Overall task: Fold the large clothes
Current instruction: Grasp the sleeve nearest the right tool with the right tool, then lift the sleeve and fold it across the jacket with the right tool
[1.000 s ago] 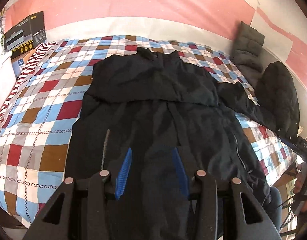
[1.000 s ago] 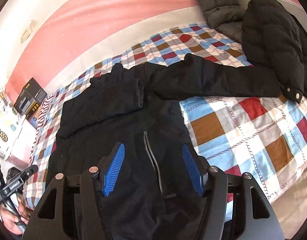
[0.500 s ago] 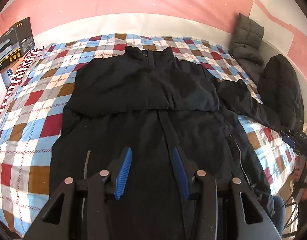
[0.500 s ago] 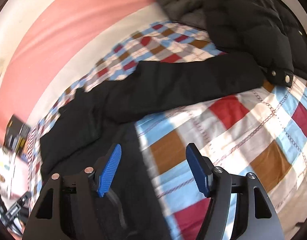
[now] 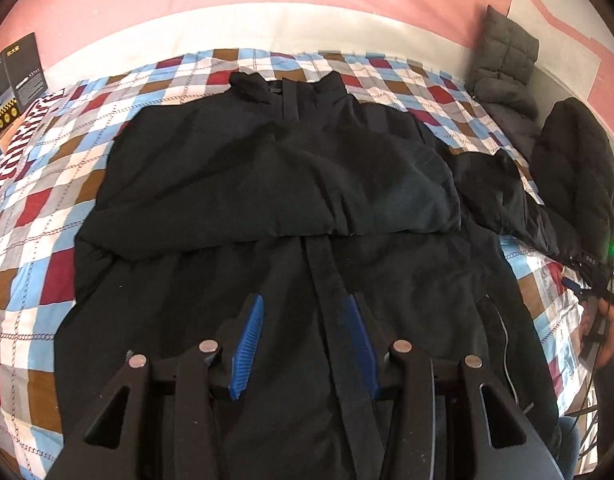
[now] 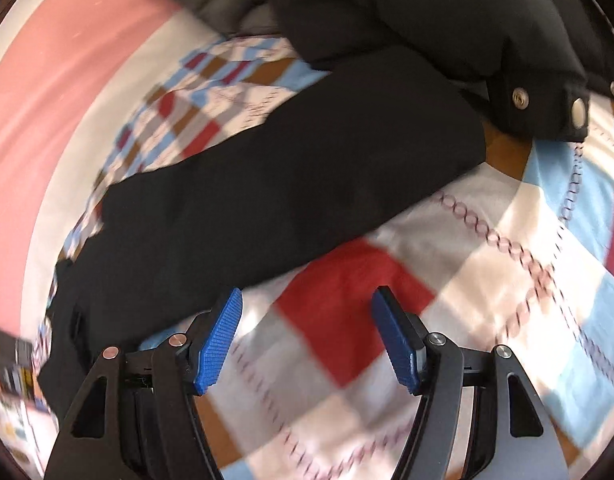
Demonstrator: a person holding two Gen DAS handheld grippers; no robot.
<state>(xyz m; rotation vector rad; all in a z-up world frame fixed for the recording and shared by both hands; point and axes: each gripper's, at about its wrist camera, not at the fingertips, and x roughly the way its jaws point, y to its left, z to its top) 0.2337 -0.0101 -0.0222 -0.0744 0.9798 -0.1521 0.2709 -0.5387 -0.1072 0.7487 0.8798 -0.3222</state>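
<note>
– How many coats are on the bed with the checked red, blue, brown and white cover (image 5: pixel 47 216)?
– Three: one big black jacket (image 5: pixel 291 208) lying flat in the middle, one puffy black coat (image 5: pixel 579 168) and one grey quilted coat (image 5: pixel 503 64) at the side.
– And the grippers?
– Two. The left gripper (image 5: pixel 303 336) is over the jacket, its two blue fingers (image 5: pixel 249 340) spread, holding nothing. The right gripper (image 6: pixel 307 340) is spread too, over the cover beside the jacket's long black sleeve (image 6: pixel 291 176)

No legible text or labels.

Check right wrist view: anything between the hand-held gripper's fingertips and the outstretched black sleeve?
Only bare checked bedspread. The right hand-held gripper is open and holds nothing; the black sleeve lies just beyond its fingertips.
</note>
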